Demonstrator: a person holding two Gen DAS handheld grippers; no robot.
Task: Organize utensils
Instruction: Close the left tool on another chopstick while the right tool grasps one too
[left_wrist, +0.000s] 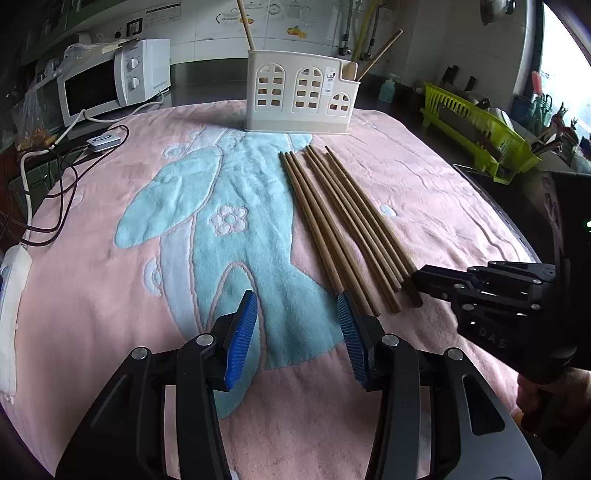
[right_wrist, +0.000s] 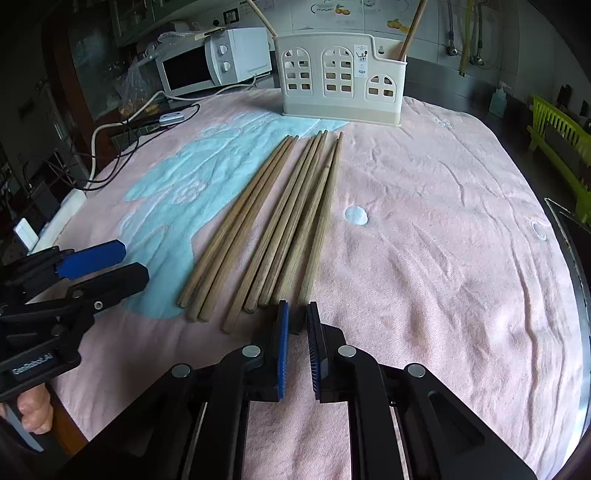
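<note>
Now right tongs (right_wrist: 295, 317) clamp rightmost chopstick (right_wrist: 325, 206); left tongs (left_wrist: 297, 321) open.

chopsticks on towel (right_wrist: 258, 221): 8 | chopsticks in holder (right_wrist: 412, 29): 2 | holder (right_wrist: 340, 81): 1 | microwave (right_wrist: 218, 62): 1

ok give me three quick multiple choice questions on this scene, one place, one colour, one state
1. Where does the utensil holder stand?
A. on the towel, beyond the far tips of the chopsticks
B. at the towel's near edge
C. on the floor

2. What colour are the pads on the fingers of the left gripper?
A. red
B. blue
C. white

3. How is the left gripper?
A. shut on a chopstick
B. lifting the holder
C. open, nothing between its fingers

A: it stands past the tips at the towel's far edge.
B: both pads show blue.
C: only towel shows between the spread fingers.
</note>
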